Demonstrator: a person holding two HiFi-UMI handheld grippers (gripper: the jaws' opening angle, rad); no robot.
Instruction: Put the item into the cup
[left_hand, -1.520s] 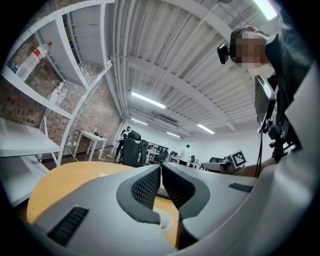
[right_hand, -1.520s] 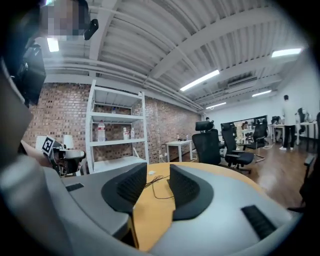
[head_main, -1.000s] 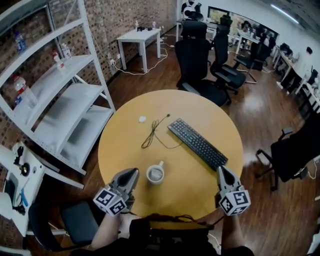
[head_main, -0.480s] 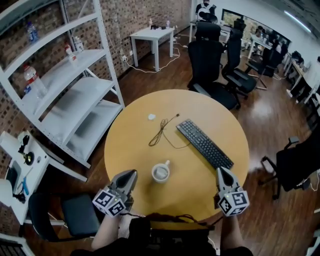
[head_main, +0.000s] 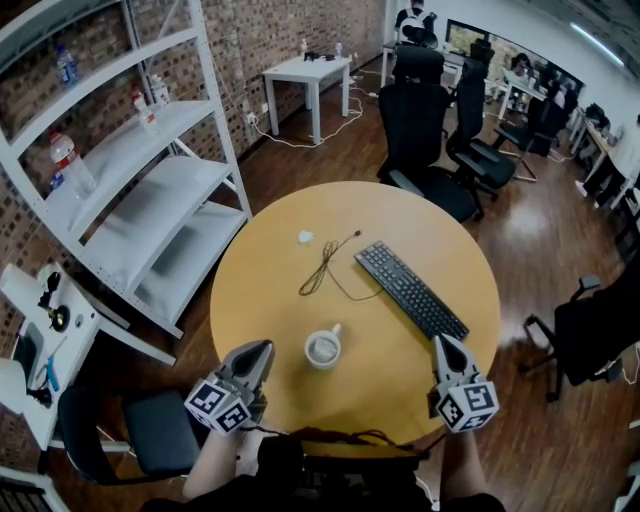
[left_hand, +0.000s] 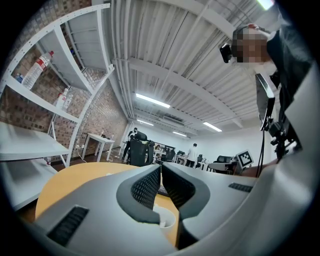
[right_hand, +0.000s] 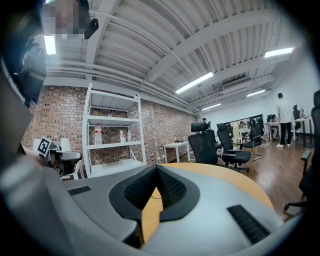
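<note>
A white cup (head_main: 323, 349) with a handle stands upright on the round wooden table (head_main: 260, 290), near its front edge. A small white item (head_main: 306, 238) lies at the far left of the tabletop, well away from the cup. My left gripper (head_main: 265, 347) hovers just left of the cup at the table's edge, shut with nothing between its jaws. In the left gripper view the cup (left_hand: 167, 219) shows below the closed left gripper (left_hand: 161, 167). My right gripper (head_main: 441, 341) sits at the front right edge, shut and empty; its jaw tips meet in the right gripper view (right_hand: 156, 168).
A black keyboard (head_main: 410, 290) lies diagonally on the right half of the table. A thin dark cable (head_main: 325, 268) is looped between it and the white item. White shelving (head_main: 130, 190) stands to the left; black office chairs (head_main: 425, 120) stand beyond the table.
The head view has swung slightly, so the table and cup sit a little further right in the picture. Both grippers stay shut in the same places.
</note>
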